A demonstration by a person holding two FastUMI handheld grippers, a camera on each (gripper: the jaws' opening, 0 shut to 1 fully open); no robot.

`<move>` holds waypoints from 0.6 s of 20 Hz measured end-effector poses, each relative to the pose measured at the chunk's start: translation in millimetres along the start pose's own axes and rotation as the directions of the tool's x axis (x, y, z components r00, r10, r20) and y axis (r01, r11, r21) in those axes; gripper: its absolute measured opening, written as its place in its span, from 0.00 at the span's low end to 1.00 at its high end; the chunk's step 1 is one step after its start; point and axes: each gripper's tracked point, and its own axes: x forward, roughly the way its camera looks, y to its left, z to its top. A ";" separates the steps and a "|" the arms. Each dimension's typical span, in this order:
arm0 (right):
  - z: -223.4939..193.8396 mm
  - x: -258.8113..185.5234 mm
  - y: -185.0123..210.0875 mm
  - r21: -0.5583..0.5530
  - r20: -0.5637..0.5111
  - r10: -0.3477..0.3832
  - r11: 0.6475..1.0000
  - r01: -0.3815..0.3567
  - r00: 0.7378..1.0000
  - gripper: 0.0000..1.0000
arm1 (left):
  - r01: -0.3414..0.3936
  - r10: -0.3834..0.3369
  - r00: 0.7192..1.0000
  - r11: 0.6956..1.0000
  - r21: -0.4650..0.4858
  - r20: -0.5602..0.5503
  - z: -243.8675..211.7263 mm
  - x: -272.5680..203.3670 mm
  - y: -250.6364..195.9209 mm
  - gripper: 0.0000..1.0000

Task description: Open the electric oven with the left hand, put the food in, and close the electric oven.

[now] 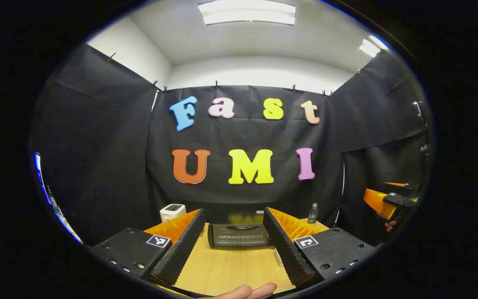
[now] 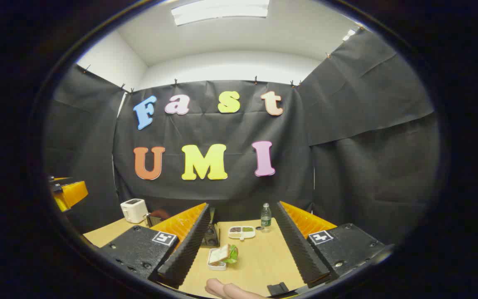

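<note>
The electric oven (image 1: 239, 234), door closed, stands at the table's (image 1: 230, 270) far edge, straight ahead between the left gripper's (image 1: 234, 236) spread fingers. The food, a sandwich (image 2: 221, 254) in a small tray (image 2: 216, 261), lies mid-table between the right gripper's (image 2: 243, 238) spread fingers. Beyond it sit a 2-part dish (image 2: 241, 232) and a bottle (image 2: 266, 216). A white toaster (image 2: 134, 210) stands near the far left corner.

On the booth table, we count:
One electric oven (image 1: 239, 234), one toaster (image 2: 133, 210), one bottle (image 2: 266, 216), one sandwich (image 2: 221, 254), one divided dish (image 2: 242, 231), two grippers.
</note>
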 end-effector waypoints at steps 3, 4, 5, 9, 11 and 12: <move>3.0 -1.6 -5.8 0.000 0.005 -0.009 1.000 0.009 1.000 0.95 | -0.002 0.002 1.000 1.000 0.004 0.008 3.4 -1.8 1.4 0.93; 3.1 -2.2 -8.2 0.001 0.008 -0.013 1.000 0.013 1.000 0.95 | -0.004 0.004 1.000 1.000 0.005 0.009 5.1 -1.1 0.9 0.93; 3.9 -2.3 -9.5 0.003 0.008 -0.016 1.000 0.016 1.000 1.00 | -0.006 0.006 1.000 1.000 0.004 0.008 4.2 -1.4 0.8 0.93; 7.8 -3.4 -12.3 0.001 0.016 -0.017 1.000 0.017 1.000 1.00 | -0.011 0.011 1.000 1.000 -0.008 0.001 0.9 -1.1 2.6 0.93; 6.4 -3.1 -14.1 -0.001 0.017 -0.020 1.000 0.020 1.000 0.95 | -0.015 0.015 1.000 1.000 -0.008 0.001 0.0 -1.0 3.3 0.93; 4.9 -2.6 -13.6 0.000 0.014 -0.019 1.000 0.019 1.000 1.00 | -0.014 0.014 1.000 1.000 -0.008 -0.001 -1.1 0.4 2.4 0.93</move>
